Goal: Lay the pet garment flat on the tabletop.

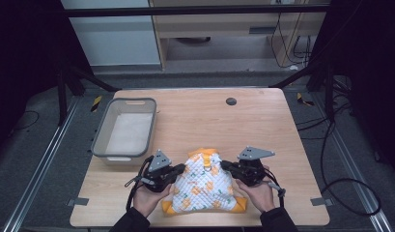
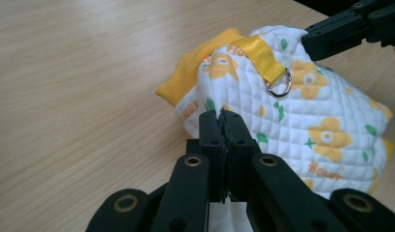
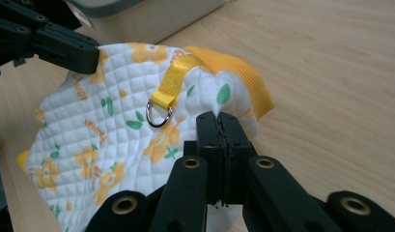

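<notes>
Nearest in the high view, the person's hands bring the left gripper (image 1: 178, 170) and right gripper (image 1: 228, 166) to either side of a quilted flower-print garment (image 1: 204, 186) at the worktop's (image 1: 195, 116) near edge; a grey bin (image 1: 102, 131) stands left of the garment, apart. In the left gripper view, the jaws pinch the garment's edge. The right gripper view shows the same, near a yellow strap (image 3: 175, 79) with its metal ring (image 3: 159, 114). Soft and light, it should drape; hems grip best.

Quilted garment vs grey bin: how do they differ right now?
The quilted garment is soft, white with orange flowers and orange trim; the grey bin is rigid and plain. The garment lies near the table's front edge, pinched on either side by the left gripper and right gripper; the bin stands untouched at the left edge. Both rest on the table.
</notes>
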Demonstrator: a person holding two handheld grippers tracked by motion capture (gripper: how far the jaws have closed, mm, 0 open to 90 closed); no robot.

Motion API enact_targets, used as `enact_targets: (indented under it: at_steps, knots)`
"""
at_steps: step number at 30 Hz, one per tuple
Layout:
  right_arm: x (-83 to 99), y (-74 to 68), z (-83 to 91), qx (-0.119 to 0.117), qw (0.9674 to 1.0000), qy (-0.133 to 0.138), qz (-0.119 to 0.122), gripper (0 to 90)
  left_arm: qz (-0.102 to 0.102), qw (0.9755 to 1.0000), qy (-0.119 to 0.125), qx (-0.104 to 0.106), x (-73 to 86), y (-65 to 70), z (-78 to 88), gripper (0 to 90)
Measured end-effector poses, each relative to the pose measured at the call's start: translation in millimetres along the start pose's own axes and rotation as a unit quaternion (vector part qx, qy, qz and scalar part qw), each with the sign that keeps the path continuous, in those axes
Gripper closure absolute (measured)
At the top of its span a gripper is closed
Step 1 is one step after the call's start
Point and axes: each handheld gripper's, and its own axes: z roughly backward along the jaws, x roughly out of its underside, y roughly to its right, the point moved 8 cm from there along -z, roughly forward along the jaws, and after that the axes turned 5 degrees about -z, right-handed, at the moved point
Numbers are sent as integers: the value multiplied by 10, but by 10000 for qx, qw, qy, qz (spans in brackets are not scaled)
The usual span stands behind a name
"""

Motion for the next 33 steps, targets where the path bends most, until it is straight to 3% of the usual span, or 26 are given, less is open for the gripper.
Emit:
enact_targets:
  at_steps: [5,12,15,17,18,19,20,21,22,23,24,25,29,30,33]
  knots:
    - [-184,-47,123,39,9996,260,130,893,-161,9994,282,-120,-221,14,123,888]
    - [-461,-6,193,239,9970,726,126,893,-129,9976,616,-278,-532,-90,162,888]
    - [-646,121,120,603,9913,1166,51,891,-165,9957,735,-533,-748,-203,80,888]
    - [-718,231,48,910,9861,1388,1,890,-73,9946,814,-644,-857,-289,-10,886]
    - [-718,231,48,910,9861,1388,1,890,-73,9946,814,-644,-857,-289,-10,884]
    - [-756,407,-60,1341,9794,1509,-99,886,93,9932,885,-750,-938,-386,-150,873]
    - [-754,474,-100,1508,9771,1496,-145,878,173,9925,887,-827,-957,-442,-231,835]
    - [-754,474,-100,1508,9771,1496,-145,878,173,9925,887,-827,-957,-442,-231,766]
    - [-711,655,-206,1918,9722,1315,-264,793,412,9902,808,-1059,-943,-572,-372,662]
    - [-676,734,-241,2090,9702,1185,-298,770,412,9902,808,-1059,-943,-572,-372,600]
    - [-641,793,-252,2236,9681,1088,-319,741,658,9904,681,-1004,-875,-649,-433,565]
    - [-610,832,-244,2319,9668,1027,-317,715,691,9902,693,-993,-835,-670,-432,530]
    - [-526,871,-152,2215,9694,1010,-309,658,656,9902,648,-1046,-693,-726,-364,441]
    - [-453,879,-55,2086,9730,934,-307,618,626,9912,586,-1010,-595,-750,-302,380]
    - [-399,867,31,1970,9759,887,-298,582,534,9922,511,-1008,-489,-754,-231,339]
